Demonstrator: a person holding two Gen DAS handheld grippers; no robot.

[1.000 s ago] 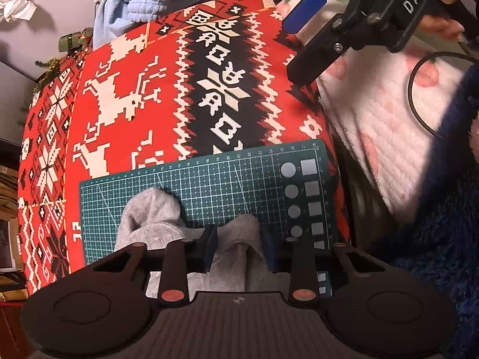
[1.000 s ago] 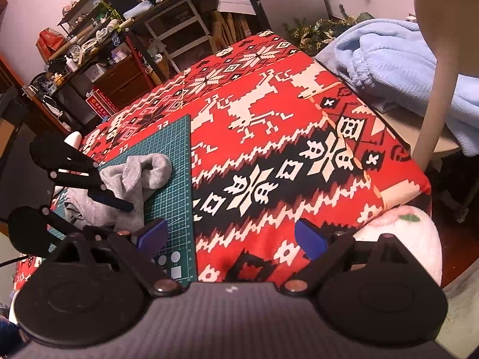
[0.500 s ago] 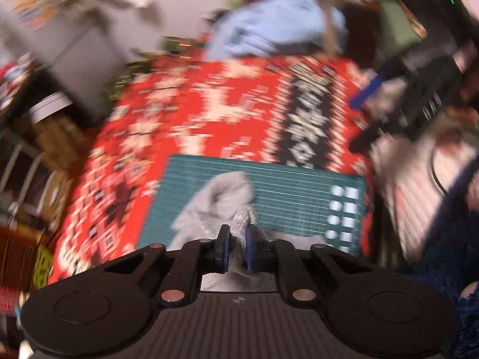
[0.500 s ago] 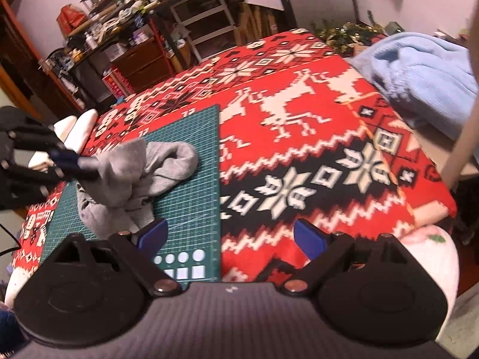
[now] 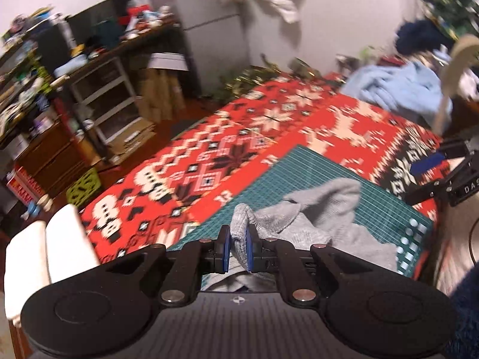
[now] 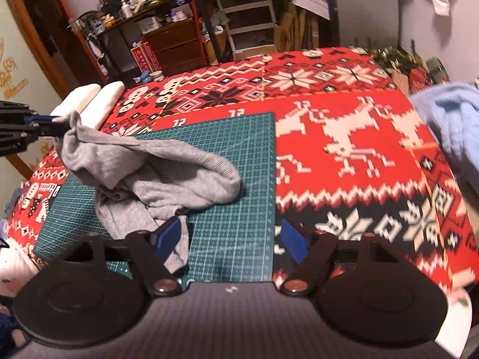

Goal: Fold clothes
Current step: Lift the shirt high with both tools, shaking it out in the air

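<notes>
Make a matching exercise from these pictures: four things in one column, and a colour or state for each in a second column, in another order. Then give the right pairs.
Things
1. left gripper
2. right gripper
3. cutting mat
4. blanket

Colour or state
A. light blue, at the table's edge
B. open, holds nothing
C. green with a grid, under the grey garment
D. shut on a bunch of grey cloth

Pairs: 1-D, 2-B, 3-C, 4-A

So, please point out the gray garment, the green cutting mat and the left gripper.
gray garment (image 6: 179,176): right wrist view, middle fold.
green cutting mat (image 6: 233,149): right wrist view, bare grid.
left gripper (image 5: 238,252): left wrist view, between fingertips.
</notes>
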